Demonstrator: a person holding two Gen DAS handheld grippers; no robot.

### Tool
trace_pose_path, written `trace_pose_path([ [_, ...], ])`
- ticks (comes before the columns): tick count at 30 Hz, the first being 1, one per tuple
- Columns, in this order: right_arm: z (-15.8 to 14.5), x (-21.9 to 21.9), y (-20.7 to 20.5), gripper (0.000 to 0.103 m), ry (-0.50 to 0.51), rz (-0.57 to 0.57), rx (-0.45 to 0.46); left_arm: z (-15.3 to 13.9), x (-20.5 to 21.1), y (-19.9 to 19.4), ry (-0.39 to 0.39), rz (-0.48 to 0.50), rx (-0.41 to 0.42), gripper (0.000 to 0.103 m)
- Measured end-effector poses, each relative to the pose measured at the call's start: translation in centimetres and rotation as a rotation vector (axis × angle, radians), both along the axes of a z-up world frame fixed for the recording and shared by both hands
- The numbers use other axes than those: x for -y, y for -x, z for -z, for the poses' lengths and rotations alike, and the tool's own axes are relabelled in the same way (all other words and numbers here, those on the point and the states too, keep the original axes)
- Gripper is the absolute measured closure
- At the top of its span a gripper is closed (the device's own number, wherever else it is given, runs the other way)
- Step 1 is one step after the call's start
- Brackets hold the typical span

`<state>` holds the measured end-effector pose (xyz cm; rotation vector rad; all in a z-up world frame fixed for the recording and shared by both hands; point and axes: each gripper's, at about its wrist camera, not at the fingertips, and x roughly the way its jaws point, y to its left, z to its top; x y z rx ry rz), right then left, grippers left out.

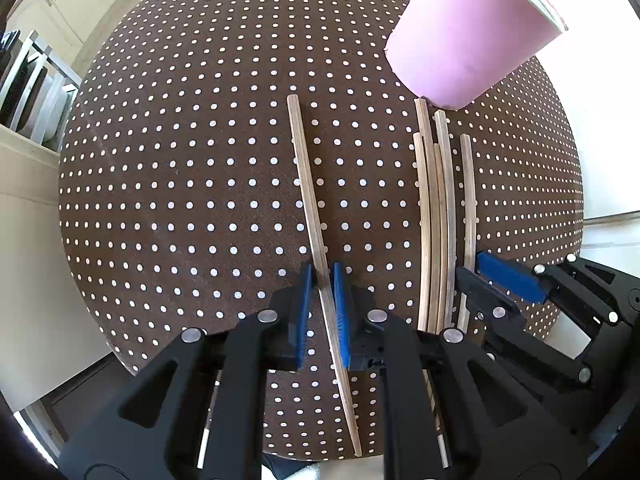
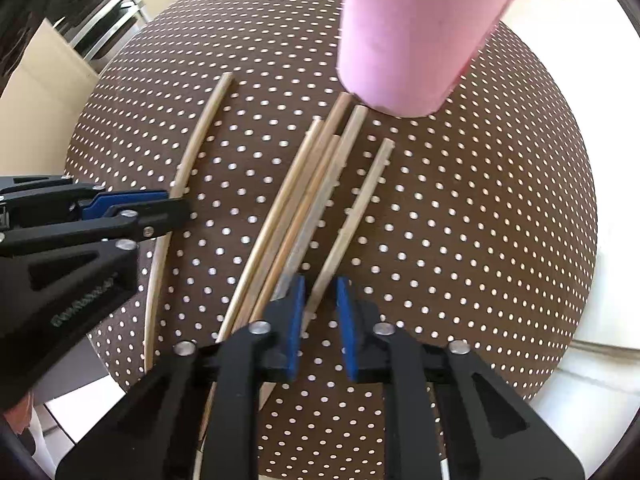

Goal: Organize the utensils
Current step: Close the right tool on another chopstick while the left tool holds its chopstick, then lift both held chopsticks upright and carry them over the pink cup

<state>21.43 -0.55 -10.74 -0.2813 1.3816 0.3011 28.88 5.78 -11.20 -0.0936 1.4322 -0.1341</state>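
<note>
On a dotted brown tablecloth, the left gripper pinches a lone chopstick between its blue pads, apart from a bundle of chopsticks lying side by side near a pink cup. The right gripper, beside the bundle, has its fingers closed on the outermost chopstick, which lies slightly apart from the others.

Home kitchen: dish rack with plates, cream cabinets, polka-dot tablecloth.
</note>
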Motion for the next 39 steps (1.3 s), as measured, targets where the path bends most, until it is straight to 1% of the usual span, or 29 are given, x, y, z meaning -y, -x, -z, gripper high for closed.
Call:
trace_pose_path([
  [3,0.0,-0.8,0.4,0.095,-0.022,0.008,-0.007,0.1,0.7,0.5,-0.032,0.018,0.019,0.09],
  [6,0.0,0.0,0.0,0.096,-0.077,0.025,-0.03,0.2,1.5,0.8,-0.053,0.043,0.022,0.091],
  [10,0.0,0.6,0.0,0.097,-0.133,0.042,-0.037,0.1,2.5,1.1,-0.071,0.077,0.036,0.091],
  [13,0.0,1.1,0.1,0.098,-0.16,0.052,-0.031,0.1,3.2,1.2,-0.085,0.077,0.05,0.092],
  [15,-0.1,2.1,-0.1,0.098,-0.191,0.078,-0.037,0.0,3.8,1.4,-0.103,0.088,0.061,0.094],
  [17,-0.2,2.3,-0.4,0.098,-0.218,0.074,-0.038,0.0,4.2,1.5,-0.106,0.087,0.066,0.096],
  [21,-0.6,1.6,1.0,0.099,-0.26,0.054,-0.022,0.0,5.3,1.9,-0.122,0.084,0.085,0.096],
  [26,-0.3,1.7,1.7,0.099,-0.283,0.067,-0.009,-0.4,5.9,2.5,-0.109,0.08,0.104,0.097],
  [27,-0.6,2.8,1.8,0.099,-0.285,0.07,-0.005,-0.4,6.2,2.7,-0.102,0.087,0.109,0.097],
  [28,-0.7,3.0,1.9,0.099,-0.288,0.078,0.004,-0.4,5.6,2.8,-0.096,0.086,0.111,0.097],
  [30,-1.7,5.5,2.0,0.099,-0.3,0.087,0.011,-0.5,5.5,3.1,-0.08,0.082,0.113,0.097],
  [31,-1.9,5.8,2.1,0.099,-0.312,0.094,0.015,-0.6,5.2,3.2,-0.07,0.084,0.114,0.097],
  [32,-2.5,7.1,2.2,0.099,-0.318,0.097,0.017,-0.6,5.2,3.3,-0.065,0.085,0.118,0.097],
  [39,-4.3,9.4,2.9,0.099,-0.346,0.111,0.085,-1.7,6.3,3.9,-0.016,0.103,0.148,0.097],
])
